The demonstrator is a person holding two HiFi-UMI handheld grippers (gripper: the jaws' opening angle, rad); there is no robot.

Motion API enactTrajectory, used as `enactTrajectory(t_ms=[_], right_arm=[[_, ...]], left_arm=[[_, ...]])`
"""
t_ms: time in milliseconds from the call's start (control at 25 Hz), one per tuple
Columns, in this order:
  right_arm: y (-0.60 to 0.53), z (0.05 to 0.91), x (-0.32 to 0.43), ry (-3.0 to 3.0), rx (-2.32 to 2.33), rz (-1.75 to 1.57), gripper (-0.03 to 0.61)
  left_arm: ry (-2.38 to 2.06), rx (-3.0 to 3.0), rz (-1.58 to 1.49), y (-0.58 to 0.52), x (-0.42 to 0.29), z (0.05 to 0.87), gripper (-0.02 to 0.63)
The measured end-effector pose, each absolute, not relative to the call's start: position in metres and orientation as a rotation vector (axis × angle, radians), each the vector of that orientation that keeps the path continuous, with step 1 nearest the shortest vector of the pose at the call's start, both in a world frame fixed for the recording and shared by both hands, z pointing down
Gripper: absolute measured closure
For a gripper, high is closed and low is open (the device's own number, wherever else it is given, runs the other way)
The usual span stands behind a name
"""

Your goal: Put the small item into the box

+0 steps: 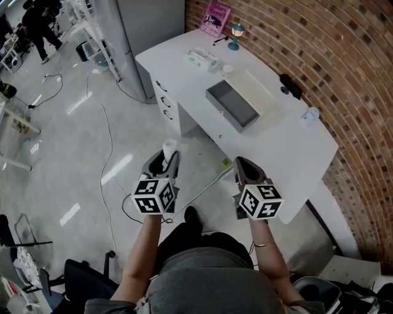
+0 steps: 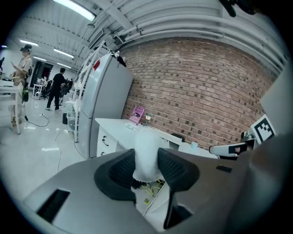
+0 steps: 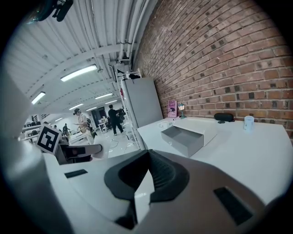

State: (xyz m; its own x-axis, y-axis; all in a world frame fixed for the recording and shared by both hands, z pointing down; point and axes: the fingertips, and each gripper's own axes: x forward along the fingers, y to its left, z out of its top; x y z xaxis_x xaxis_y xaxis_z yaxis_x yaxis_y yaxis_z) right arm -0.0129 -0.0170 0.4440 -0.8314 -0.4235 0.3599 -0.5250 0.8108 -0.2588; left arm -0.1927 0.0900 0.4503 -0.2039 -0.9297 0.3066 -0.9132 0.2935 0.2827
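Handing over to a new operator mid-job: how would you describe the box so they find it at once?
Start at the white desk along the brick wall. Near the middle of its top lies the box, a shallow, open-topped grey tray beside a white cover. It is the biggest thing there and the only open container, unlike the small lamp and pink sign.

White small item (image 2: 146, 153), grey box (image 1: 233, 103), white desk (image 1: 178, 67), red-brick wall (image 1: 344, 61)

open lab, brick wall (image 1: 344, 73), white desk (image 1: 288, 147), floor cables (image 1: 105, 160)
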Motion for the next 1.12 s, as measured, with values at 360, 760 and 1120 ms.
enactTrajectory(t_ms=[360,760,1120], right_arm=[[-0.026,0.442,-0.036,-2.711,0.758,0.526,0.572],[-0.046,0.438,-0.048,-2.723,0.778,0.479,0.572],[-0.086,0.432,-0.061,-2.734,0.805,0.466,0.572]], left_arm=[[-2.119,1.672,-0.054,0.072,-0.215,0.454,0.446],[-2.12,1.661,-0.061,0.061,-0.229,0.457,0.446],[-2.133,1.679,-0.044,0.024,-0.247,0.449,0.446]])
